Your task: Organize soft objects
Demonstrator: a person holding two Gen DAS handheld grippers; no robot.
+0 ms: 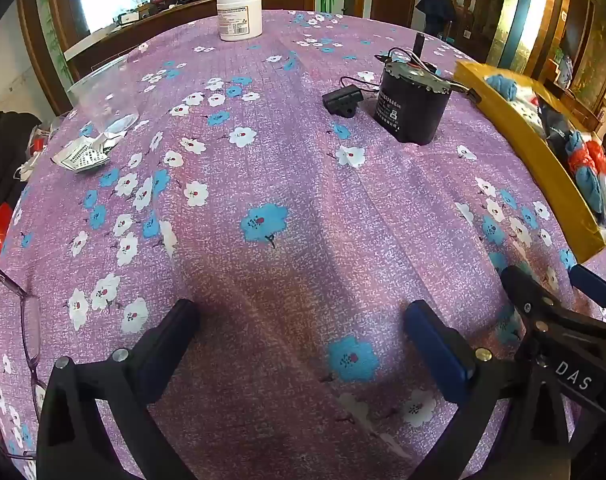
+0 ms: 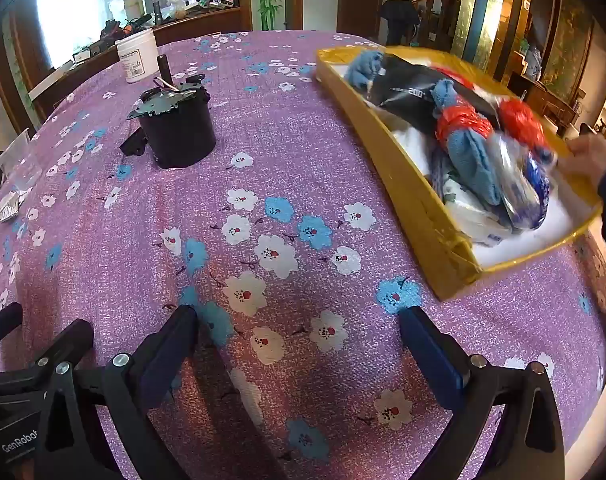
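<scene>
A yellow box (image 2: 415, 196) sits at the right of the table, filled with soft things: blue cloths (image 2: 475, 164), red plastic bags (image 2: 459, 118), a black bag (image 2: 407, 90) and white items. It also shows in the left wrist view (image 1: 535, 152). A person's hand (image 2: 587, 152) touches the box's far rim. My right gripper (image 2: 299, 334) is open and empty over the tablecloth, left of the box. My left gripper (image 1: 301, 326) is open and empty above the cloth. The right gripper shows in the left wrist view (image 1: 559, 292) at the right edge.
A black motor with wires (image 1: 413, 102) and a small black part (image 1: 343, 102) stand mid-table. A white jar (image 1: 239, 16) is at the far side. A clear plastic cup (image 1: 103, 96) and a crumpled foil packet (image 1: 85, 152) lie at the left. Glasses (image 1: 31, 344) lie at the near left.
</scene>
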